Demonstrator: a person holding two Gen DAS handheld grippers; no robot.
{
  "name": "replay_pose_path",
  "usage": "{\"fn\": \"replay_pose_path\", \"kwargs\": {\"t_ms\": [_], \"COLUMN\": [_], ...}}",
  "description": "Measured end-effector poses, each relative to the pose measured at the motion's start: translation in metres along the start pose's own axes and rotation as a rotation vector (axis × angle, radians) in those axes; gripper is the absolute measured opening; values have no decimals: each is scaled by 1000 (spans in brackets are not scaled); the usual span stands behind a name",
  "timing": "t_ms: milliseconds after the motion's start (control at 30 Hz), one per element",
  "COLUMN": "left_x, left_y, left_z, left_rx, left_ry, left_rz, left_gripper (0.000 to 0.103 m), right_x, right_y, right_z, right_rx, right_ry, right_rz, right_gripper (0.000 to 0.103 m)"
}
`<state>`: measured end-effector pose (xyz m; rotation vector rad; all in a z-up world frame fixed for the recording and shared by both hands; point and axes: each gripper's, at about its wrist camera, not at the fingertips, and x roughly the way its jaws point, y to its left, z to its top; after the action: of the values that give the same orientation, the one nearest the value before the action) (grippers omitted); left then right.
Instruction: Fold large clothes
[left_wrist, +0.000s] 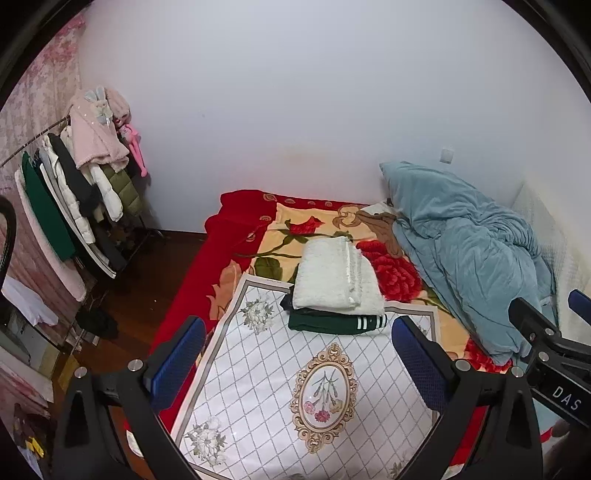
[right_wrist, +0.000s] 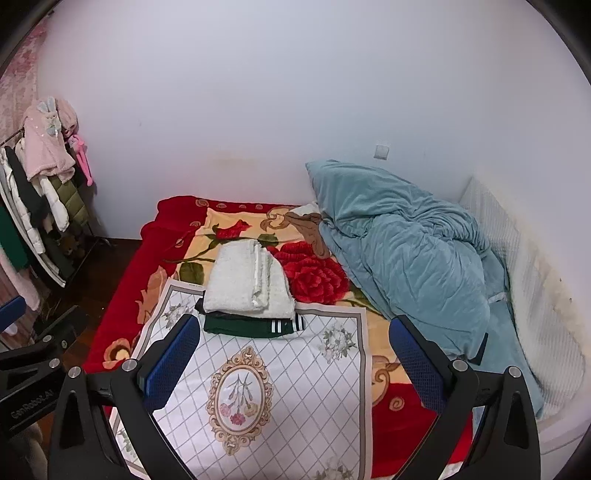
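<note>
A folded white fluffy garment (left_wrist: 336, 277) lies on top of a folded dark green garment with white stripes (left_wrist: 332, 323), at the far edge of a white patterned mat (left_wrist: 266, 387) on the bed. The same stack shows in the right wrist view: white garment (right_wrist: 245, 284), green garment (right_wrist: 251, 326), mat (right_wrist: 295, 387). My left gripper (left_wrist: 299, 350) is open and empty, held above the mat, short of the stack. My right gripper (right_wrist: 291, 350) is open and empty, also above the mat; it shows at the right edge of the left wrist view (left_wrist: 546, 325).
The bed has a red floral blanket (left_wrist: 391, 273). A crumpled blue duvet (left_wrist: 469, 251) fills its right side by the wall. A clothes rack with hanging coats (left_wrist: 77, 192) stands at the left on the dark wooden floor (left_wrist: 155, 280).
</note>
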<state>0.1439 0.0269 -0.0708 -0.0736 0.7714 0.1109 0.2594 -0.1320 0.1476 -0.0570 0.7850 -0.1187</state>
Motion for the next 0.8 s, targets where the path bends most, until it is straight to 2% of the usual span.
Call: {"fn": "replay_pose_path", "kwargs": {"t_ms": [800], "left_x": [-13], "left_y": [3], "left_z": [2], "left_rx": [-12], "left_ry": [-26], "left_rz": [7], "left_gripper": [103], "right_x": [-12], "right_y": [-1], "right_z": [4], "right_rx": [-25], "right_ry": [-14], "right_rz": [26], "right_gripper": [103]}}
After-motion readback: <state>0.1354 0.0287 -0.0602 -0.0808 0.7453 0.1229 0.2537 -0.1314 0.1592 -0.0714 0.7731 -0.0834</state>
